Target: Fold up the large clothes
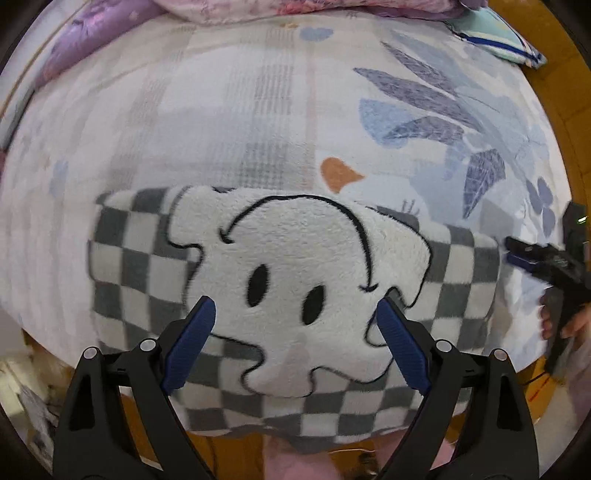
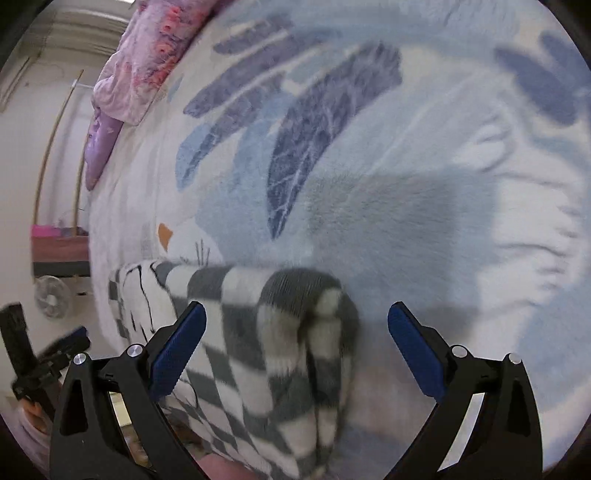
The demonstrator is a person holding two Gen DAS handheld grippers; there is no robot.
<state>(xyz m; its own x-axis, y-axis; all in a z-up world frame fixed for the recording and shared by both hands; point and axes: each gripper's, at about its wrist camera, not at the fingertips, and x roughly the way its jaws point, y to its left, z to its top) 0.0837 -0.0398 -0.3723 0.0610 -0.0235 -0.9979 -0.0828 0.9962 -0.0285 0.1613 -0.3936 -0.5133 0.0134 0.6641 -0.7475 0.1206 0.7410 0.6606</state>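
Note:
A folded fleece garment (image 1: 295, 295), grey-and-white checked with a big white cartoon dog face, lies at the near edge of the bed. My left gripper (image 1: 295, 314) is open and empty, hovering over the dog face. My right gripper (image 2: 295, 317) is open and empty, just above the garment's right folded end (image 2: 280, 354). The right gripper also shows at the right edge of the left wrist view (image 1: 546, 262), beside the garment. The left gripper shows at the lower left of the right wrist view (image 2: 55, 350).
The bed cover (image 1: 258, 110) is pale with blue leaf prints. A pink-purple quilt (image 1: 295, 9) and a teal pillow (image 1: 495, 33) lie at the far side. A wooden floor (image 1: 554, 74) lies to the right. A small fan (image 2: 51, 297) stands beside the bed.

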